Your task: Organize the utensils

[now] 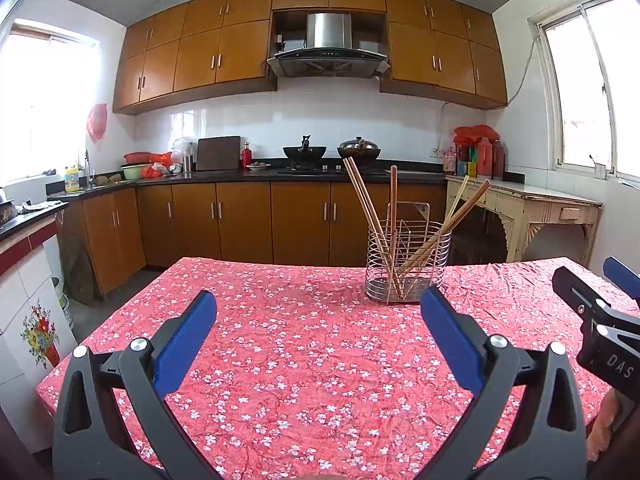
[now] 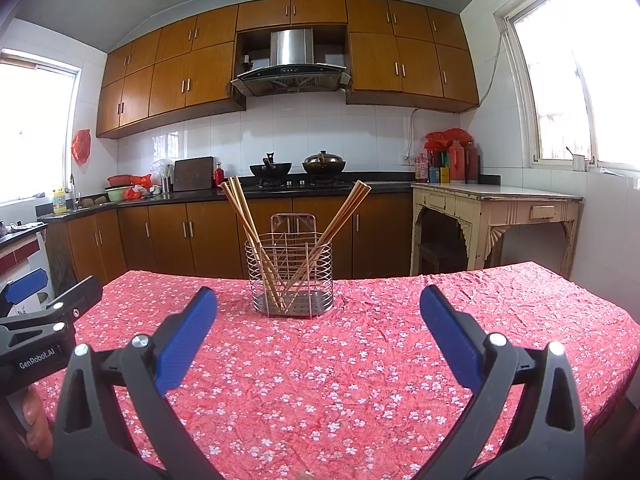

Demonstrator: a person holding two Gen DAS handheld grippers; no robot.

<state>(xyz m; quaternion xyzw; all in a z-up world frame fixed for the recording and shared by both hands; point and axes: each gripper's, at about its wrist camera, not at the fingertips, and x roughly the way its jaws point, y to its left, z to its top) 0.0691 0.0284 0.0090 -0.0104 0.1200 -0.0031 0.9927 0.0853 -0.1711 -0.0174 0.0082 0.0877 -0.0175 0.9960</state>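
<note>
1. A wire utensil holder stands upright on a table covered by a red floral cloth, toward the far edge of the table. I'll use it as my landmark.
2. Wooden chopsticks stand inside the holder. One bunch leans out to the left and another bunch leans to the right, their lower ends meeting near the perforated base.
3. The left gripper hovers over the cloth on the near side of the holder and a little to its left, its blue-padded fingers spread wide apart and holding nothing.
4. The right gripper hangs on the near side of the holder too, facing it almost straight on, its fingers likewise spread wide and empty.
5. The two tools sit side by side; each shows at the edge of the other's camera view, with a bit of the person's hand behind one handle.
6. Behind the holder, across the room, runs a dark counter with two woks on a stove, brown cabinets above and below.
7. To the right of the holder, beyond the table, stands a worn cream side table.
</note>
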